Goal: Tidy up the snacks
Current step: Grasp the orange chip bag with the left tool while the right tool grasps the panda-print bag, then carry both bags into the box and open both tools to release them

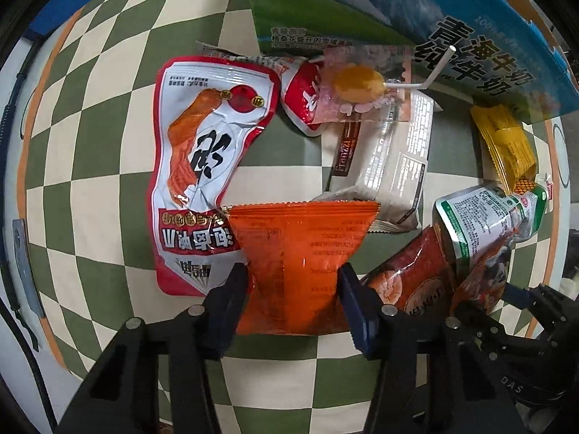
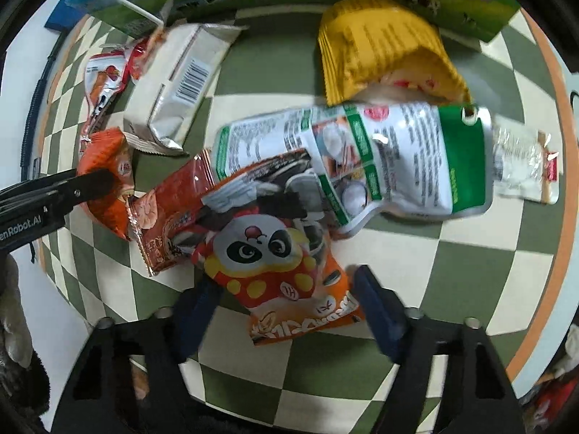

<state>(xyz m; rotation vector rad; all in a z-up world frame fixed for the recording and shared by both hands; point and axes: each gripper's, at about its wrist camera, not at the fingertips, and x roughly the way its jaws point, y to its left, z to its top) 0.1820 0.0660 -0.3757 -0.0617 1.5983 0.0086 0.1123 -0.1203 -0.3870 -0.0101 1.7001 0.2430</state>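
Observation:
My left gripper (image 1: 293, 291) points down at the checked tablecloth (image 1: 108, 115), and its pads pinch a plain orange snack packet (image 1: 300, 246) at the waist. In the right wrist view that same orange packet (image 2: 108, 159) shows at the left with a black finger (image 2: 94, 182) on it. My right gripper (image 2: 286, 298) has its blue pads against both edges of an orange panda-print packet (image 2: 275, 264), which lies on top of the pile. This view is slightly blurred.
Around the pile lie a red-and-white pouch (image 1: 202, 166), a lollipop (image 1: 358, 81), a white biscuit pack (image 1: 391, 166), a yellow packet (image 2: 383, 47), a green-and-white pouch (image 2: 391, 159) and a red shrimp-print packet (image 2: 170, 209). A milk carton box (image 1: 398, 11) stands behind.

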